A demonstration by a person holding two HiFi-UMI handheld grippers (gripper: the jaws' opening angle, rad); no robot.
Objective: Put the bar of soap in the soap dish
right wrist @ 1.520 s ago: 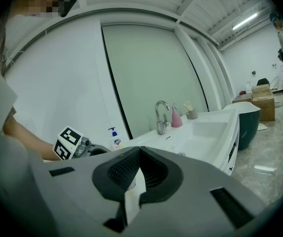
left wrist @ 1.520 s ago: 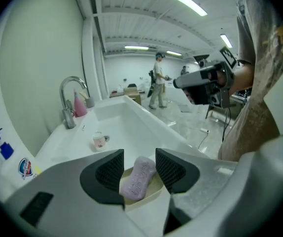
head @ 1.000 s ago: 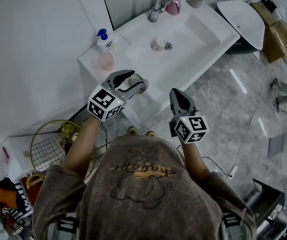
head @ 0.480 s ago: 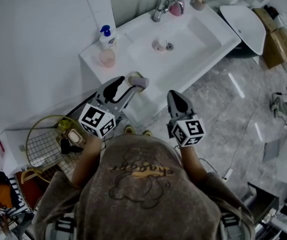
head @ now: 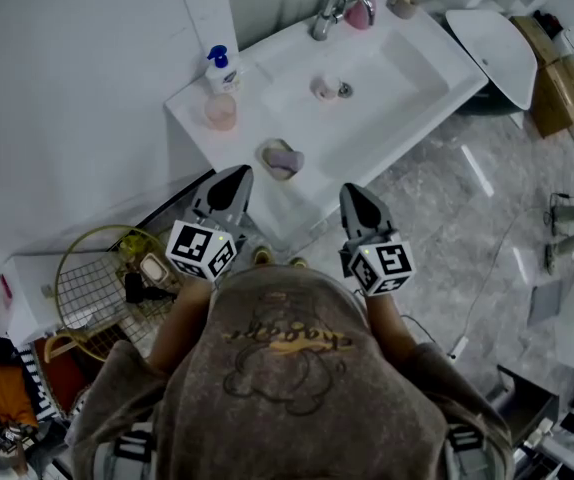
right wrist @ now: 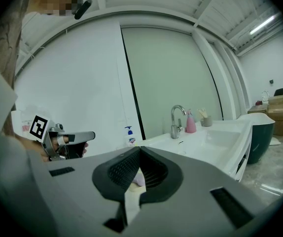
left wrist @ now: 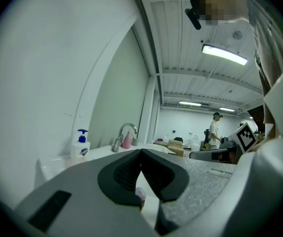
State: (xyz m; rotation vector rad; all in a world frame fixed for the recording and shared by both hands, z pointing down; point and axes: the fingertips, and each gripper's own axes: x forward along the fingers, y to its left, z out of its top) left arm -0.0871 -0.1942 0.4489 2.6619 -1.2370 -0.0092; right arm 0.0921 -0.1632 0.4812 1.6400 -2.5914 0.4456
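The bar of soap [head: 286, 158] is a small, pale pinkish block with rounded corners, lying in the soap dish [head: 267, 151] by the near edge of the counter [head: 250, 76], left of the basin. One soap, one dish, one pump bottle [head: 221, 68], one cup [head: 220, 112], one tap [head: 333, 13]. Two tools: the left tool [head: 234, 176] and right tool [head: 356, 192] both have their jaws together, holding nothing, just off the counter's near edge. Bare floor lies to the right.

no readable text, shirt print [head: 289, 339] illegible
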